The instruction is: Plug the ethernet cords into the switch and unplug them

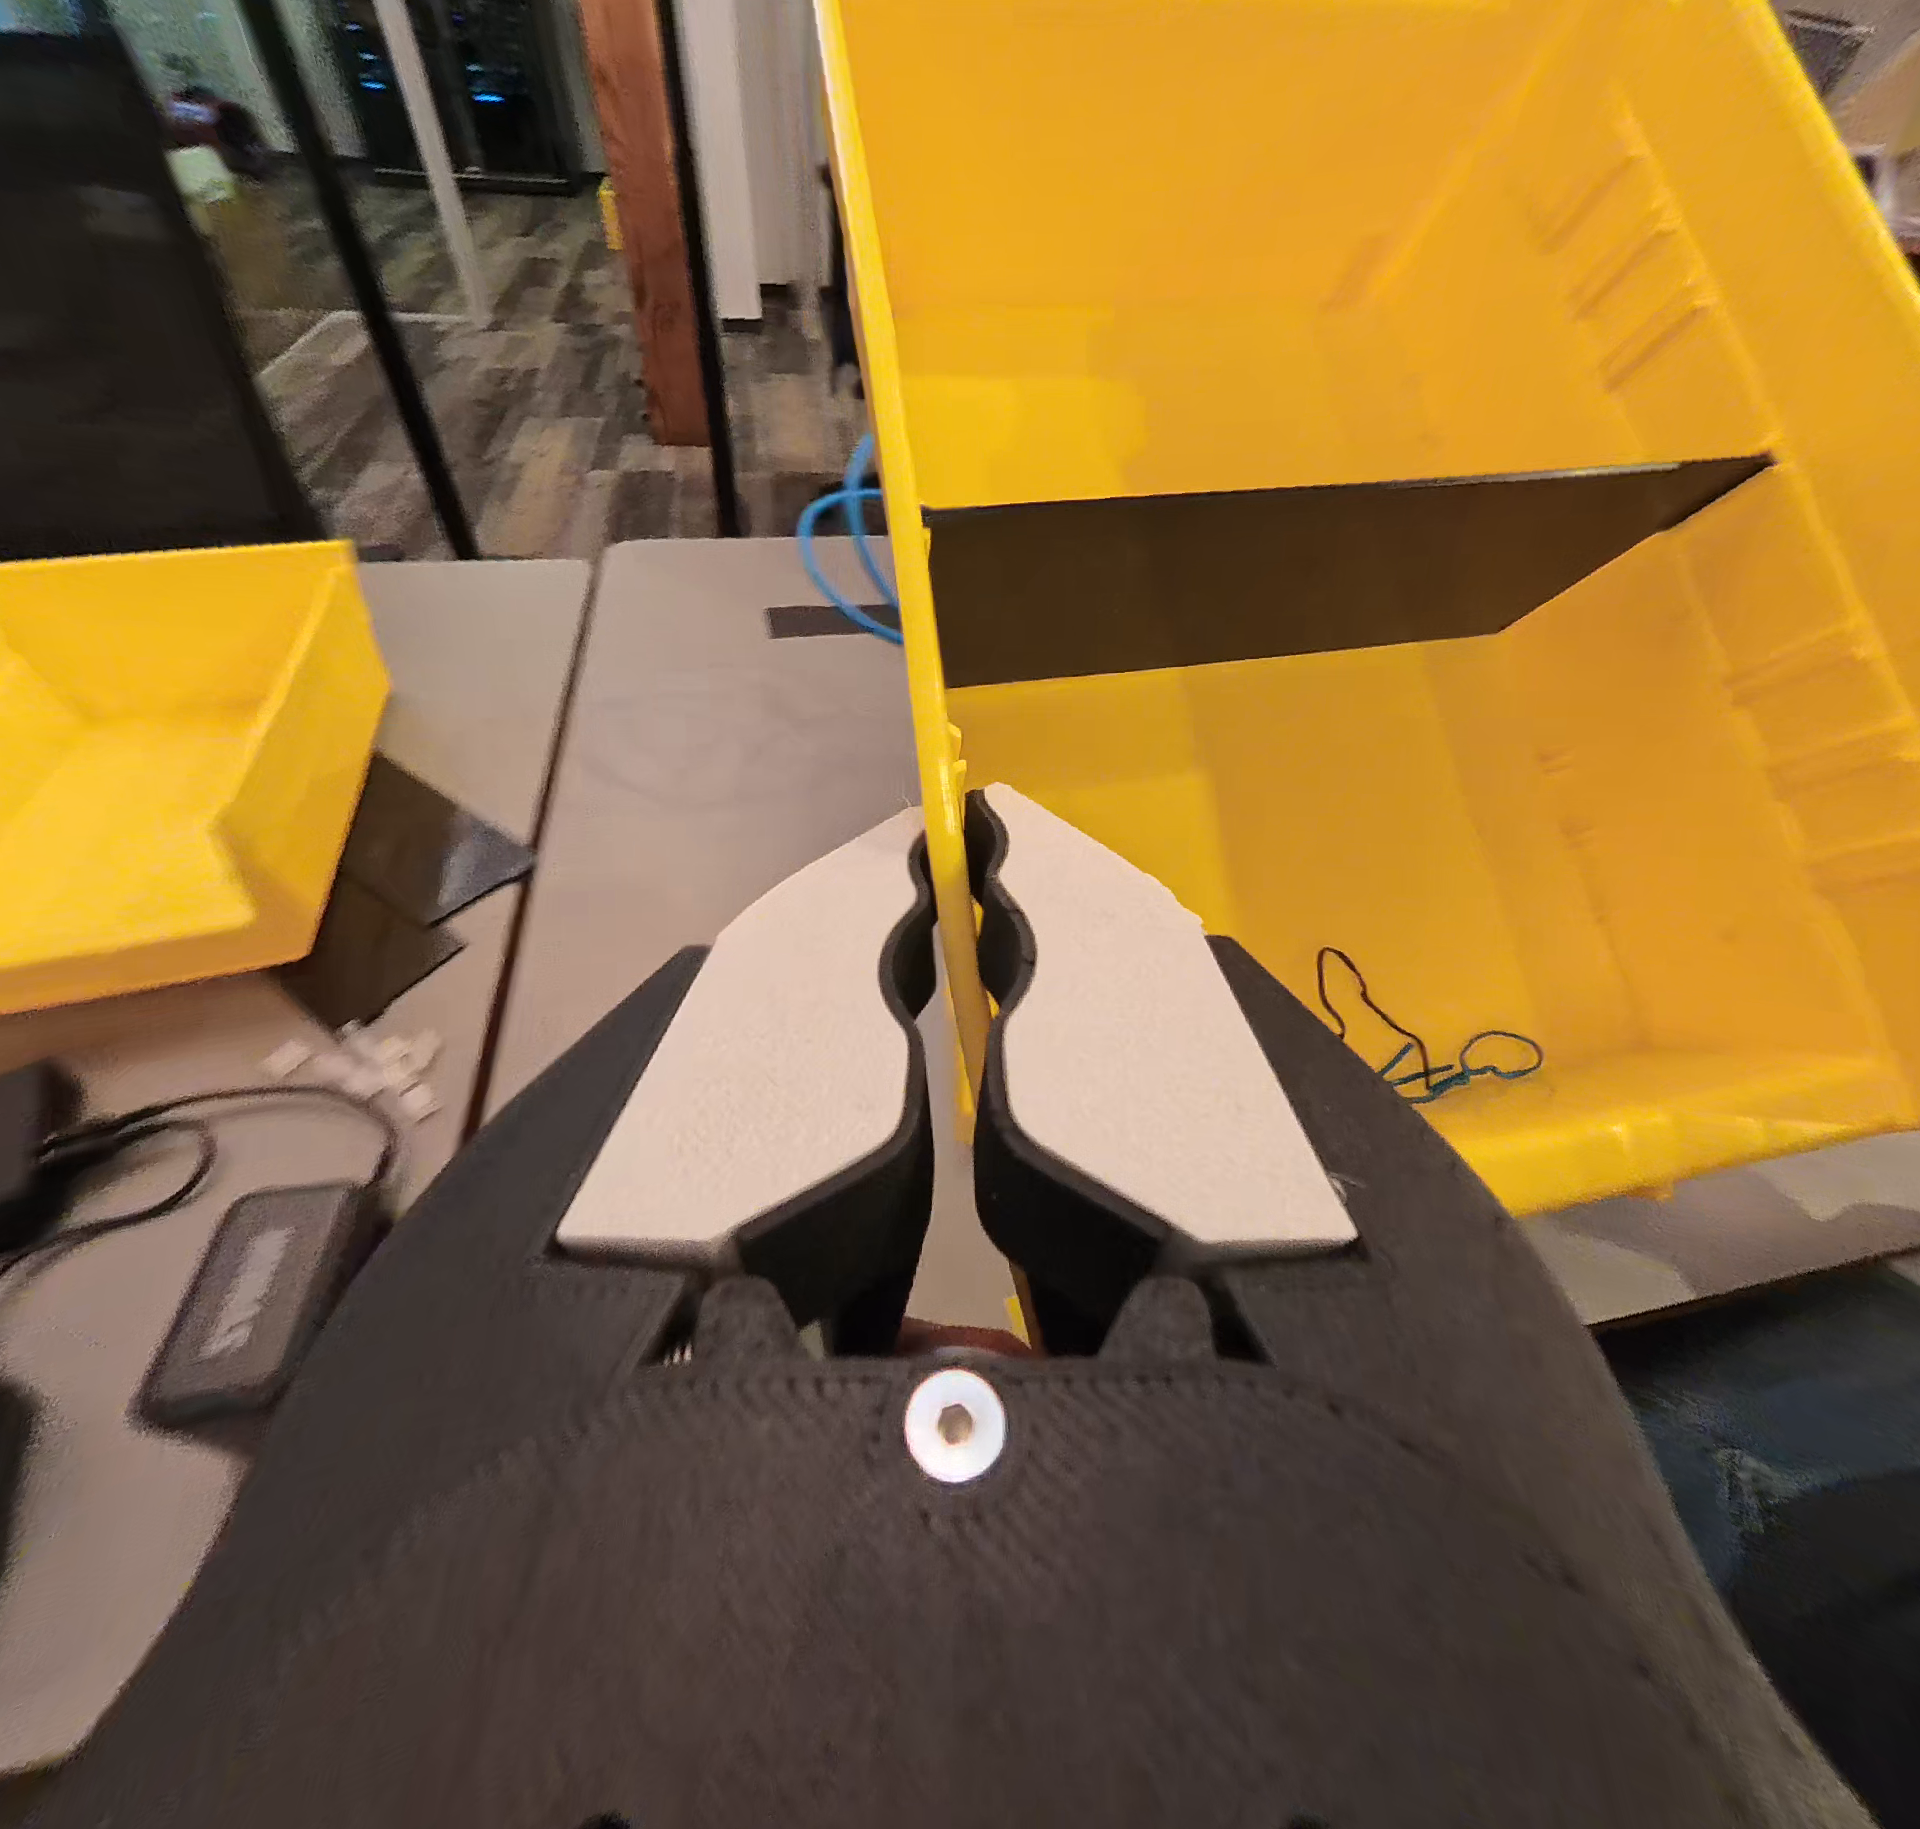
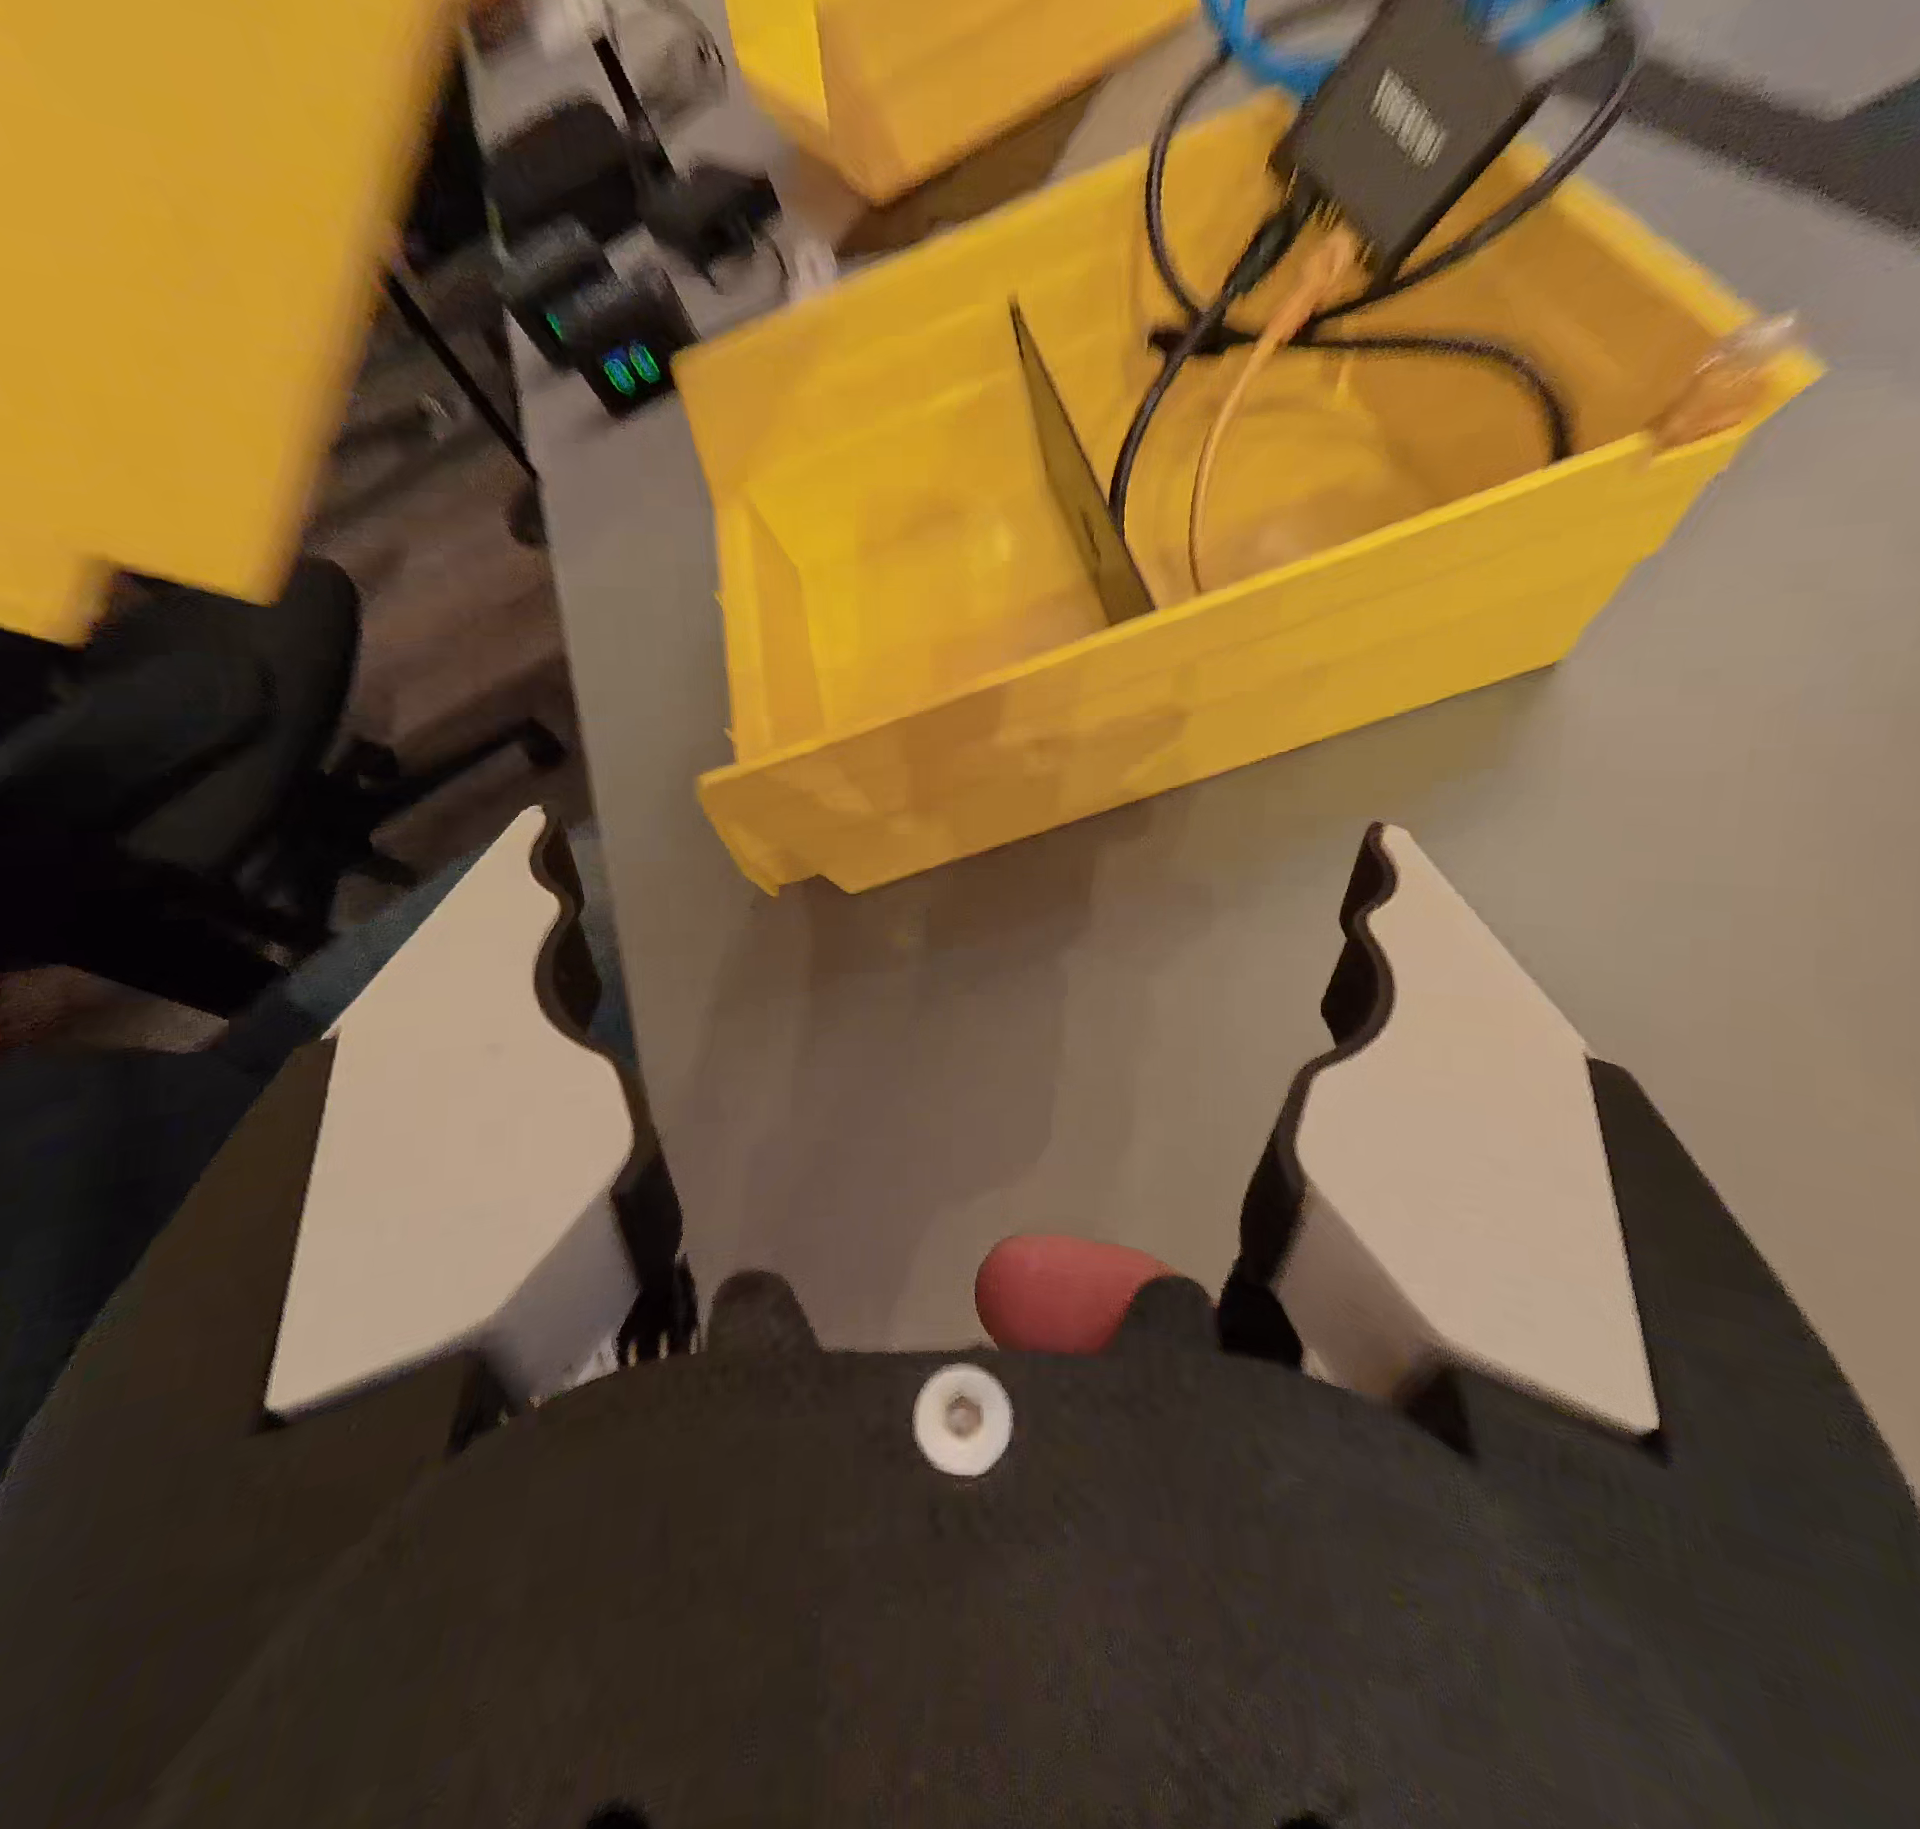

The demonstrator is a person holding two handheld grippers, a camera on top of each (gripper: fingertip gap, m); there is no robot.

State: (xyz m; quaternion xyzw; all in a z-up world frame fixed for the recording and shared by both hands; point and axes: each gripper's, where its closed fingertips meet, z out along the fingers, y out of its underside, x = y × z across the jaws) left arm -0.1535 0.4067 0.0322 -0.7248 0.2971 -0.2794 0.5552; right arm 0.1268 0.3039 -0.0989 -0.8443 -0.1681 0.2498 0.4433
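Left gripper [image 1: 961,844] is clamped on the thin side wall of a yellow bin [image 1: 1299,304], jaws pressed together with the wall's edge running up between them; the bin is lifted and tipped so its open top faces the camera. A black divider [image 1: 1299,574] crosses its inside, and a few loose twist ties [image 1: 1455,1057], dark and green, lie in the near compartment. Beyond the held wall a loop of blue ethernet cord [image 1: 847,553] shows on the grey table [image 1: 707,740], mostly hidden by the bin. To the left sits a second yellow bin [image 1: 166,761], cut off by the frame edge, and near it a flat black device [image 1: 249,1291] with a black lead, too blurred to name. Right gripper [image 2: 961,834] hangs wide apart over the table, holding nothing. Ahead of it a third yellow bin [image 2: 1195,740] rests on the table with its own divider; the right compartment holds a coiled black lead and an orange ethernet cord [image 2: 1216,449]. The black switch [image 2: 1403,117] is at that bin's far rim, tilted, long axis running from upper right to lower left, port end down toward the bin; whether the orange cord is seated in it is lost in motion blur. Blue cords gather at its upper end.
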